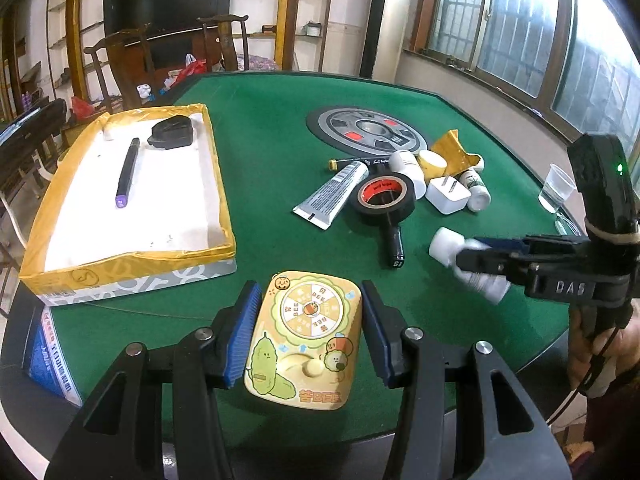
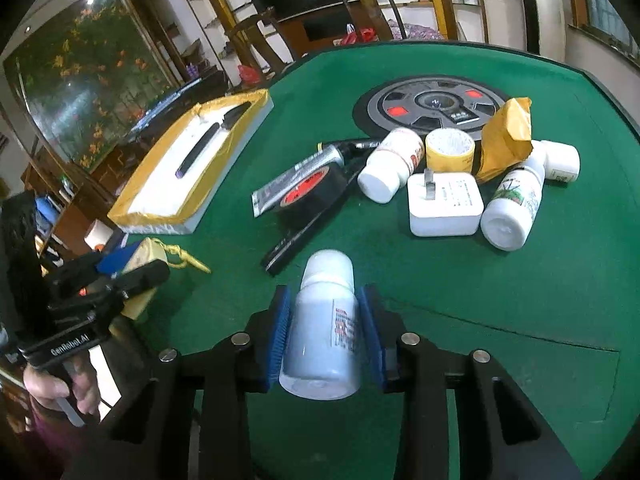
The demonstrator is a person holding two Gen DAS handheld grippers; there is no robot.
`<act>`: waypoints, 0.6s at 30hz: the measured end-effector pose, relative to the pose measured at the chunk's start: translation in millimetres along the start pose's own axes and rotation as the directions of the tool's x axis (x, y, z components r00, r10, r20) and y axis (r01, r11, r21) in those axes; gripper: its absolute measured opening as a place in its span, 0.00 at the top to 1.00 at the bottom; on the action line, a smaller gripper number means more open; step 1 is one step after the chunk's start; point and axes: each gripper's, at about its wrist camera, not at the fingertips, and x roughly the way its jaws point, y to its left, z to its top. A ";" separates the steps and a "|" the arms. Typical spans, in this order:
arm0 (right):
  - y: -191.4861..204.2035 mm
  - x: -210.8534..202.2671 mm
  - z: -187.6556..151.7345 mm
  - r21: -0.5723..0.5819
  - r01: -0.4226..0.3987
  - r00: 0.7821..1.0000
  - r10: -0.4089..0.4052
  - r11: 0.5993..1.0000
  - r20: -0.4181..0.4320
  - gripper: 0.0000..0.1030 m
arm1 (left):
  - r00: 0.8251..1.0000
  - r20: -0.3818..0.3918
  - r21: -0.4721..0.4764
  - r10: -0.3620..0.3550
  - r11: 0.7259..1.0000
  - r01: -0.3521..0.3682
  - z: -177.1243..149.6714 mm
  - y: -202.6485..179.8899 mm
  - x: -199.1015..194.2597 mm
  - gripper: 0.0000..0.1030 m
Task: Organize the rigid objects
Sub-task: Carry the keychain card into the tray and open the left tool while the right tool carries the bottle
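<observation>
A yellow cartoon-printed case point(image 1: 304, 344) sits between the blue pads of my left gripper point(image 1: 308, 300), which is shut on it just above the green table. In the right wrist view this left gripper point(image 2: 120, 268) shows at the left edge with the yellow case point(image 2: 146, 258) in it. My right gripper point(image 2: 324, 296) is shut on a white bottle point(image 2: 324, 336), cap pointing away, held over the felt. The left wrist view shows the right gripper point(image 1: 472, 258) and its white bottle point(image 1: 446, 246) at the right. A yellow-lined box point(image 1: 128, 258) stands at the left.
The box holds a purple-tipped marker point(image 1: 128, 172) and a black object point(image 1: 172, 132). A pile lies mid-table: tube point(image 1: 332, 194), black tape roll point(image 1: 384, 198), white charger point(image 2: 444, 204), several white bottles, yellow tape point(image 2: 450, 150), black pen point(image 2: 304, 232). A plastic cup point(image 1: 556, 188) stands near the right edge.
</observation>
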 end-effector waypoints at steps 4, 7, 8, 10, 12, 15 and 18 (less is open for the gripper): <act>6.5 3.9 -5.2 -0.039 0.013 1.000 -0.014 0.999 -0.023 0.70 | 1.000 -0.005 -0.002 -0.002 1.000 0.002 -0.2 0.9 1.8 0.53; 8.7 5.0 -6.0 -0.054 0.025 0.999 -0.027 0.998 -0.036 0.70 | 1.000 -0.003 -0.006 -0.005 1.000 0.005 -0.2 1.1 1.8 0.54; 9.6 7.5 -6.4 -0.061 0.025 0.998 -0.028 0.998 -0.050 0.70 | 1.000 -0.003 -0.005 -0.007 1.000 0.007 -0.4 0.5 1.6 0.54; 13.6 9.7 -8.4 -0.092 0.048 0.997 -0.053 0.995 -0.052 0.70 | 1.000 -0.001 -0.004 -0.006 1.000 0.006 -0.4 0.8 0.5 0.54; 14.4 7.8 -9.5 -0.095 0.052 0.998 -0.056 0.994 -0.042 0.70 | 1.000 0.003 -0.008 -0.009 1.000 0.009 0.0 1.6 -1.1 0.54; 10.0 4.7 -11.5 -0.070 0.031 0.999 -0.033 0.997 -0.031 0.71 | 1.000 0.013 -0.018 -0.015 1.000 0.015 1.2 3.7 -4.6 0.53; 3.4 -3.0 -10.6 -0.023 -0.017 1.000 0.016 1.000 -0.017 0.71 | 0.999 0.022 -0.032 -0.034 0.999 0.035 3.8 7.8 -9.8 0.54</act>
